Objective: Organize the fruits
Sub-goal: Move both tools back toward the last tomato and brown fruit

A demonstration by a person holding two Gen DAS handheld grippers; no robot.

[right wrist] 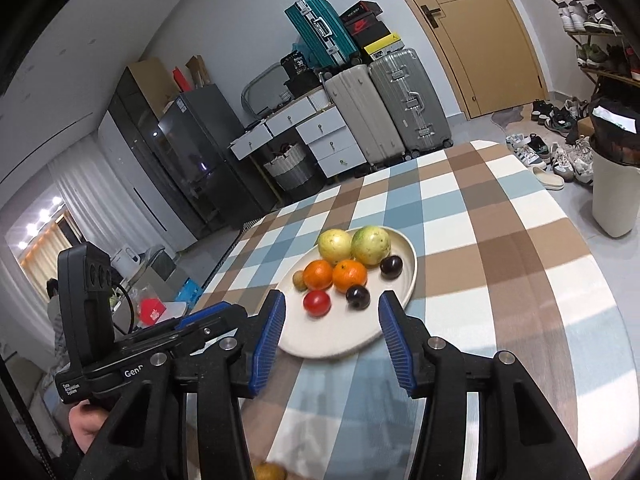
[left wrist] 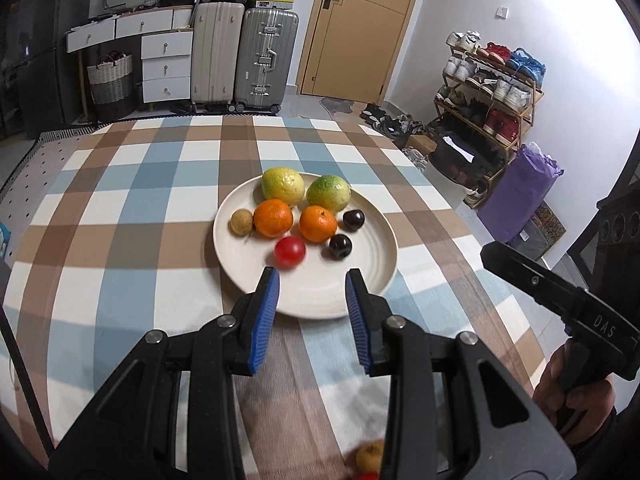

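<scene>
Hovering empty and parted, the left gripper [left wrist: 312, 276] and right gripper [right wrist: 332, 300] are held just short of the plate [left wrist: 360, 280], where the tomato [left wrist: 289, 252] is seen just beyond the blue fingertips [left wrist: 272, 280].

Black tool [left wrist: 312, 276] — blue ribbed pads [left wrist: 264, 320], silver screws.

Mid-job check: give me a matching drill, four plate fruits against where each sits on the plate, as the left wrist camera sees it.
Column 1:
1 red tomato
2 small brown fruit
3 green-yellow pair
4 dark plums

Column 2:
A far rim
B left edge
C nearest the claw
D right of the oranges

Pairs: 1-C, 2-B, 3-A, 4-D
</scene>
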